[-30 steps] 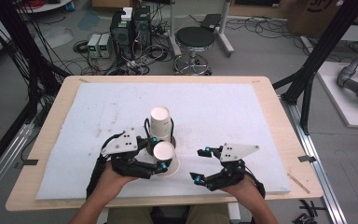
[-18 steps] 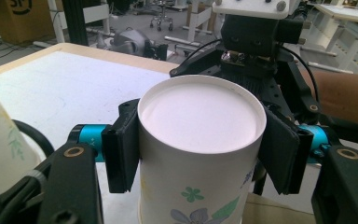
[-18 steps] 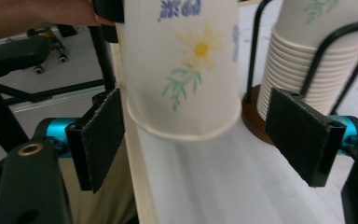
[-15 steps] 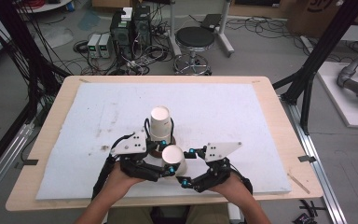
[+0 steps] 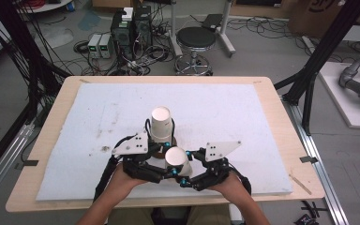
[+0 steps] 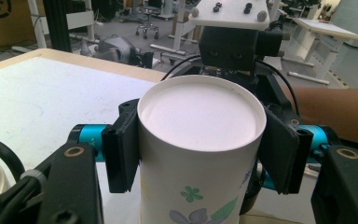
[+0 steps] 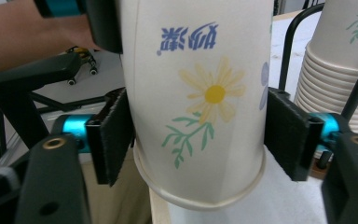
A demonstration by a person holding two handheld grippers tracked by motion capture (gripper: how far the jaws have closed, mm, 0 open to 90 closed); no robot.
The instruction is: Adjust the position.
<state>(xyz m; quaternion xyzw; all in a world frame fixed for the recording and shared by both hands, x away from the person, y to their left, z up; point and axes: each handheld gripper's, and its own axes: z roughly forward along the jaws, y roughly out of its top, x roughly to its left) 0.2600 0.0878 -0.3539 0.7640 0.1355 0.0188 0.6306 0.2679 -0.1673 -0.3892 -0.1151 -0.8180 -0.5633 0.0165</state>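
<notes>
An upside-down white paper cup [image 5: 176,159] with a flower print is held just in front of a stack of upside-down paper cups [image 5: 161,123]. My left gripper [image 5: 170,170] is shut on the cup [image 6: 200,140] near its base, a pad [image 6: 121,147] pressing each side. My right gripper [image 5: 186,174] has just been closing and is shut on the same cup [image 7: 200,93] near its rim. Its pads [image 7: 114,140] press the wall, and the rim looks slightly squashed. The stack [image 7: 340,70] stands close at the right.
A white foam mat [image 5: 243,112] covers the wooden table [image 5: 281,108]. Beyond the far edge on the floor are a stool [image 5: 194,40], computer boxes [image 5: 129,26] and cables. Black frame posts [image 5: 316,61] stand at both sides.
The right gripper came in from the right to the cup in the left gripper, and its jaws closed on the cup. The left gripper with the cup barely shifted.
</notes>
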